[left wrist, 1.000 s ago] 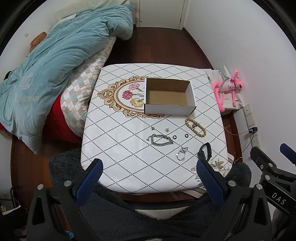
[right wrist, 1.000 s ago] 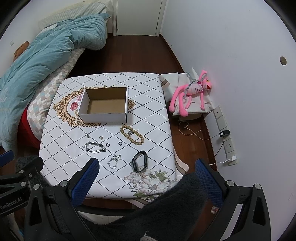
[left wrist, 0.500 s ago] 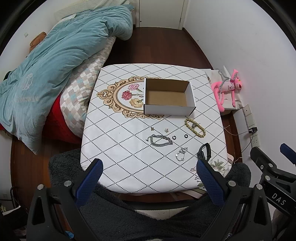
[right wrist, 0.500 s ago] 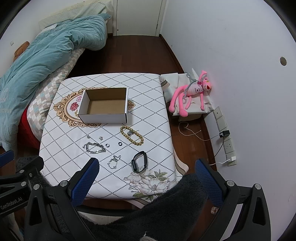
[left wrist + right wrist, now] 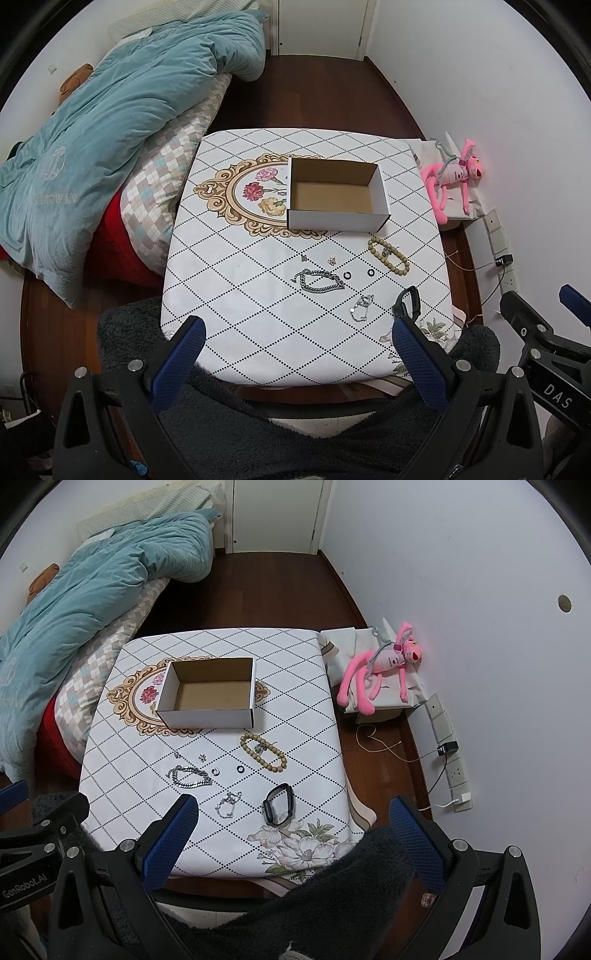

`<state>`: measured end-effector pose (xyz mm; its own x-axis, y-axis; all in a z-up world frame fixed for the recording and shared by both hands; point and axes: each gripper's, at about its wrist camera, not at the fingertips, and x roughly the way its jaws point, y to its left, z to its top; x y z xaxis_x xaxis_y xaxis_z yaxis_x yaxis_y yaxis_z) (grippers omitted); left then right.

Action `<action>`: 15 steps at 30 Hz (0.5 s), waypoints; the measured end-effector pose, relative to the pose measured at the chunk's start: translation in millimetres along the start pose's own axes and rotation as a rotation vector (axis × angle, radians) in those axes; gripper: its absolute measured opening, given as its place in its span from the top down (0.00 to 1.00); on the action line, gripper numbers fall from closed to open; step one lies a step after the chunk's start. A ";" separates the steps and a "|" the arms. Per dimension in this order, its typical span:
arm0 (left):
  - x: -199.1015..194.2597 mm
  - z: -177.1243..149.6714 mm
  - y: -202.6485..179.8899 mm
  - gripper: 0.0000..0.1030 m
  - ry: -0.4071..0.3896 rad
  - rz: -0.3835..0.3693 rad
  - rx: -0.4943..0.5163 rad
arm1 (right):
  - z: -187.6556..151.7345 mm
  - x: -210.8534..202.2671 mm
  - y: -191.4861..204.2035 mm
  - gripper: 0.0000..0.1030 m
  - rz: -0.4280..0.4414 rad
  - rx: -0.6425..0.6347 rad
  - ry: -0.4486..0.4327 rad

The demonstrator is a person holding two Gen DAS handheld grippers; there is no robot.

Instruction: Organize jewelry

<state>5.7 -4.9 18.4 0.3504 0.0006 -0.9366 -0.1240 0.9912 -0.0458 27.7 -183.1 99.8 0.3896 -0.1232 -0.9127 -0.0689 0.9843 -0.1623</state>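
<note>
Left wrist view: left gripper (image 5: 295, 354) gapes wide, empty, above the near table (image 5: 229, 280) edge; jewelry, like the bead bracelet (image 5: 388, 255), lies at twelve o'clock before the open box (image 5: 334, 219). Right wrist view: right gripper (image 5: 293, 832) equally wide, empty; black band (image 5: 279, 805) at twelve, pink plush toy (image 5: 384, 664) at two.

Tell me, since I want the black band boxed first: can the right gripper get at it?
Probably yes: the black band lies alone on the table ahead of the open right gripper, nothing between.
</note>
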 end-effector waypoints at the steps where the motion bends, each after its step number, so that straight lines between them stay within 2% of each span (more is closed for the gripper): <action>1: -0.6 0.8 -0.8 0.00 -0.001 -0.001 -0.001 | 0.3 -0.7 -0.3 0.00 0.000 -0.001 -0.002; 15: -3.8 -1.2 5.1 0.00 -0.016 -0.012 -0.001 | -3.9 -5.8 2.6 0.00 -0.007 -0.003 -0.020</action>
<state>2.7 0.0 21.3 0.3664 -0.0094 -0.9304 -0.1202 0.9911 -0.0573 21.7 -180.3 103.3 0.4079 -0.1272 -0.9041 -0.0692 0.9831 -0.1696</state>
